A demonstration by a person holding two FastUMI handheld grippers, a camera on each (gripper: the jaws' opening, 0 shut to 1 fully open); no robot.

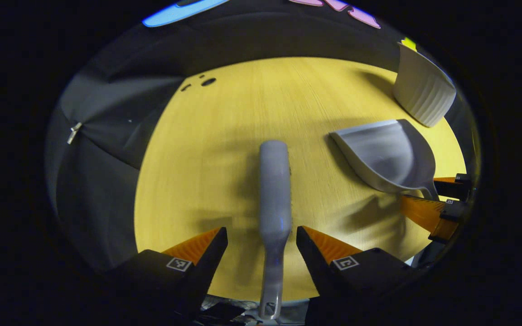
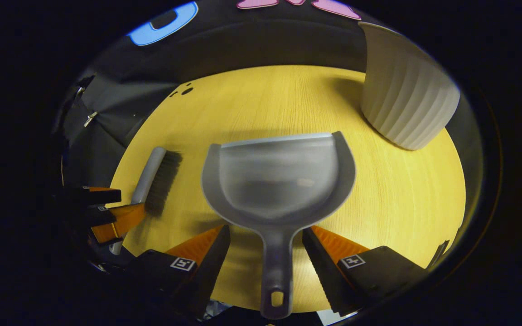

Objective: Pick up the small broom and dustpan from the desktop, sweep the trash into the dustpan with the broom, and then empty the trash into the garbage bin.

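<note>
The broom [image 1: 275,181] lies on the table [image 1: 224,136], its slim handle at 6 o'clock between the left gripper [image 1: 262,237] fingers, which stand apart. The dustpan [image 2: 279,181] handle sits likewise between the right gripper [image 2: 266,237] fingers, also apart. Both are judged light, rigid, smooth plastic, best taken mid-handle. The bin [image 2: 406,104] stands at 2 o'clock.

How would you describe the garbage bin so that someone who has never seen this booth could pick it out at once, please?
Start at the round yellow wooden desktop. At its far right edge, beyond the grey dustpan, stands the garbage bin. It is the one tall, upright thing there: a pale tub with vertical ribs down its wall, whereas the dustpan and the small broom are low and grey.
</note>
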